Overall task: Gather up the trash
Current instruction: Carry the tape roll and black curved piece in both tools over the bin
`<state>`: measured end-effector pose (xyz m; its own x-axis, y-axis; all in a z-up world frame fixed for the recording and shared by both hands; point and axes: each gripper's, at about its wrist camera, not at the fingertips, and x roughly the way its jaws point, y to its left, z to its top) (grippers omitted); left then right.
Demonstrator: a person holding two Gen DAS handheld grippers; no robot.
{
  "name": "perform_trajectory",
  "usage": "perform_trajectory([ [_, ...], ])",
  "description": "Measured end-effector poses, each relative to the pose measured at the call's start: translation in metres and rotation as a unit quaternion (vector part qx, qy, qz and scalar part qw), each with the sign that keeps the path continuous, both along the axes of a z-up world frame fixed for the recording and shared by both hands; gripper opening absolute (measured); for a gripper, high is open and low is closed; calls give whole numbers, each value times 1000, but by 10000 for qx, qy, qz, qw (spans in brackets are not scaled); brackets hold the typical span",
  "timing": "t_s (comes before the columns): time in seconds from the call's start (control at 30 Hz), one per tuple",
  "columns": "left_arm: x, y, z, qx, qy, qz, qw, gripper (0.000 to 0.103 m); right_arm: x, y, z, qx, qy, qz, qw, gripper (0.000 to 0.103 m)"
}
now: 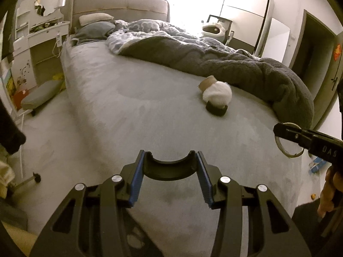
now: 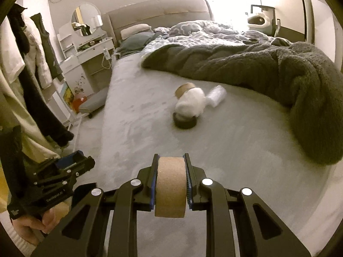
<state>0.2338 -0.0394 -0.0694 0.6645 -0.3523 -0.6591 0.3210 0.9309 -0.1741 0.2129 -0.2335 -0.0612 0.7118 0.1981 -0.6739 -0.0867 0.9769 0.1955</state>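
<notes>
Gripping a black ring [image 1: 169, 168], the left gripper [image 1: 169, 171] hangs over the bed [image 1: 128, 111]; the right gripper [image 2: 170, 184] pinches a cardboard roll [image 2: 170, 187]. Remaining trash, a white wad [image 2: 190, 105] with a tube [image 2: 184, 89] and dark ring [image 2: 185, 123], lies ahead, nearer the right gripper, probably.

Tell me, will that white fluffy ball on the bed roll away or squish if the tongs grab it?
The white fluffy ball looks soft and wispy, so it would probably squash between the pads rather than resist. It is likely very light. It rests against a cardboard tube and a black ring, so it probably won't roll far, though a nudge might shift it.
</notes>
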Motion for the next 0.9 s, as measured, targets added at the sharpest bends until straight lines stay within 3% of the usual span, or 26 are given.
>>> perform_trajectory([
  [0.37, -41, 45, -7, 72, 155, 341, 9993, 49, -20, 51, -10, 88, -40, 567, 9983, 21],
  [0.9, -56, 109, -53, 382, 871, 891, 9915, 49, -14, 130, -38, 223, 181, 1280, 9914, 21],
])
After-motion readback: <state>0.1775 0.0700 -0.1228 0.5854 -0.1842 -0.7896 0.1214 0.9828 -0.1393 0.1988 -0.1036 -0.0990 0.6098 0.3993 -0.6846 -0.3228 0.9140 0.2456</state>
